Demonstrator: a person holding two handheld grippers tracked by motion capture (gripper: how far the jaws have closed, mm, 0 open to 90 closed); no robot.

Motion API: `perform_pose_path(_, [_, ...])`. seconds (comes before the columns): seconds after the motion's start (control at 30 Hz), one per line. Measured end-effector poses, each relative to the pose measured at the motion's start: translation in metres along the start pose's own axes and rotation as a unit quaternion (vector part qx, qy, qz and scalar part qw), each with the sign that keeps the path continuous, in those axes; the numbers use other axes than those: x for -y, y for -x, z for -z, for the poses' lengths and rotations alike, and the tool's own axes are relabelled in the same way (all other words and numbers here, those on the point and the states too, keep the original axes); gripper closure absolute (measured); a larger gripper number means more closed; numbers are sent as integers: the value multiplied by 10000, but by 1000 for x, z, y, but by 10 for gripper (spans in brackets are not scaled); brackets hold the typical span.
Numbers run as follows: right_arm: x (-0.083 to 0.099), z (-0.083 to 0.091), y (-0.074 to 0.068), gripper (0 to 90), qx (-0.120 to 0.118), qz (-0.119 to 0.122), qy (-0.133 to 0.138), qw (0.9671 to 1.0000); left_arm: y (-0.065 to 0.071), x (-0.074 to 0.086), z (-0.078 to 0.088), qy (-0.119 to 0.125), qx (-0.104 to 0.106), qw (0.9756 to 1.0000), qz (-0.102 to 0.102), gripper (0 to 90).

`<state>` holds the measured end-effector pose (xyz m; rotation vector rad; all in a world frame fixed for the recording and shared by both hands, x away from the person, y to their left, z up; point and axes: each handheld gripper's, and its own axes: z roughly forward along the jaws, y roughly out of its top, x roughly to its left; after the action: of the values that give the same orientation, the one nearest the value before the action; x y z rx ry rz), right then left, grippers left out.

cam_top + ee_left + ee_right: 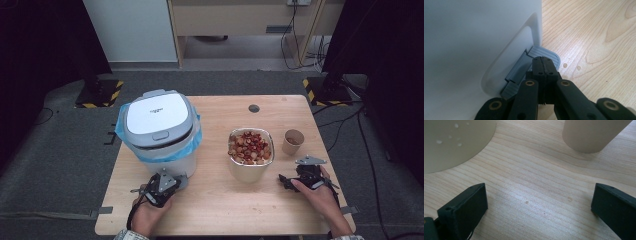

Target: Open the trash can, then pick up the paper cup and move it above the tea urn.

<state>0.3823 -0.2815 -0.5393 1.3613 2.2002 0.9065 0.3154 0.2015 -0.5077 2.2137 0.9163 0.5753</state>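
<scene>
Bin: a white pedal bin point(159, 131) with a blue liner stands at the table's point(220, 210) left.
Left gripper: left gripper point(544, 65) — jaws pressed together with nothing between them, tips over the bin's grey foot pedal point(543, 53).
Right gripper: right gripper point(539, 203) — jaws wide apart, empty, low over bare wood.
Bowl: a cream bowl point(251, 150) of reddish food sits mid-table, a paper cup point(293, 141) just right of it.

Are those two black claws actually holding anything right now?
No. The left claw is shut with nothing in it, its tip at the grey foot pedal of the white lidded bin. The right claw is open above bare wooden table.
</scene>
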Motion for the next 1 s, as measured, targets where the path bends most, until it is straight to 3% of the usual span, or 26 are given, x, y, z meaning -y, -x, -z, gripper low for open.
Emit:
perform_pose_path(0.27, [0,0,0,8,0,-1,-1,10000,1,1,-7,-195,37,9998,-1,900])
perform_pose_path(0.33, [0,0,0,8,2,6,3,10000,-1,2,-7,-173,70,9998,72,900])
perform_pose_path(0.77, [0,0,0,10,18,5,2,10000,-1,3,-7,-174,80,9998,73,900])
perform_pose_path(0.9, [-3,2,0,113,37,-45,6,10000,-2,3,-7,-165,99,9998,91,900])
perform_pose_path(1.0, [-6,5,3,89,173,-170,118,9996,-2,3,-8,-168,103,9998,83,900])
